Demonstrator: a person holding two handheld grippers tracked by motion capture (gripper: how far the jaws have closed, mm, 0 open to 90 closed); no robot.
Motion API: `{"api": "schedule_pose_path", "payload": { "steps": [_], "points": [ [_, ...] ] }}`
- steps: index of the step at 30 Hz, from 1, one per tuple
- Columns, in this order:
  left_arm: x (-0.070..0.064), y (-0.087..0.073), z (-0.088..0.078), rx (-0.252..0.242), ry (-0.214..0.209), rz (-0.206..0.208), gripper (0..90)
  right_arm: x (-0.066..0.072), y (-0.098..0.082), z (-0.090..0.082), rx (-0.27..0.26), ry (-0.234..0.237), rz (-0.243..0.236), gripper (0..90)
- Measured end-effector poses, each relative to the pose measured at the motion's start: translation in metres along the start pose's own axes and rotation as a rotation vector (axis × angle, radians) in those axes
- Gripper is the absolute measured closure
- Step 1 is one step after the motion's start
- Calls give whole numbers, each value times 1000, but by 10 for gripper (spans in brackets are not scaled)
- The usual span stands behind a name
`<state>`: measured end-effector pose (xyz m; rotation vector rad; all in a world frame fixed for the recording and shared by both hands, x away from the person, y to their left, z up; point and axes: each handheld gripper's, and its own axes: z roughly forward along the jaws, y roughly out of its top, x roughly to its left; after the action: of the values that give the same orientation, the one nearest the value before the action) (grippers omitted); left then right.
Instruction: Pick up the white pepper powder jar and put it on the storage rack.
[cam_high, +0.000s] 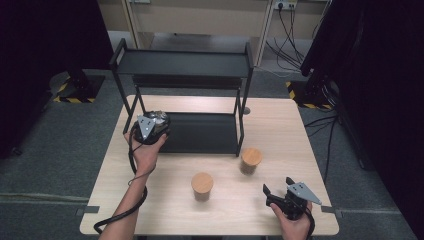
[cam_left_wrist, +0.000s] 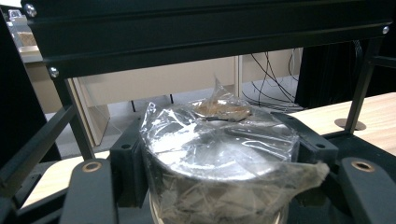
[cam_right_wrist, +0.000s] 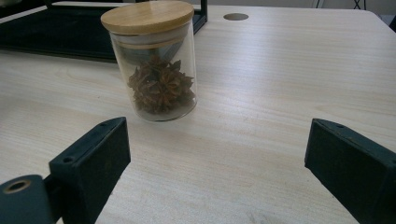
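the left gripper clamped a jar wrapped in clear film; the jar's base was cut off at the bottom of the left gripper view, its contents blurred behind the wrinkled film. it sat between the jaws at the left front of the black rack, under the upper shelf. the right gripper rested on the table, jaws wide with nothing between them; a wooden-lidded jar of star anise stood apart ahead of it.
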<state>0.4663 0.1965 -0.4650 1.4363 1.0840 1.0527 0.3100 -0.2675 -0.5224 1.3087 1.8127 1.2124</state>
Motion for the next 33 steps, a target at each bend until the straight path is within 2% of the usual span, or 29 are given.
{"api": "schedule_pose_path", "payload": {
  "steps": [7,11,16,22,33],
  "points": [
    [1,-8,6,14,7,2,346,0,0,0,1,1,0,71],
    [0,-11,9,29,9,16,346,0,0,0,1,1,-2,71],
    [1,-17,12,37,9,7,346,0,0,0,0,3,-3,71],
    [5,-25,17,46,9,-27,345,0,0,0,1,4,-2,71],
    [6,-32,22,61,-1,-22,345,0,0,0,1,6,-6,71]
  ]
}}
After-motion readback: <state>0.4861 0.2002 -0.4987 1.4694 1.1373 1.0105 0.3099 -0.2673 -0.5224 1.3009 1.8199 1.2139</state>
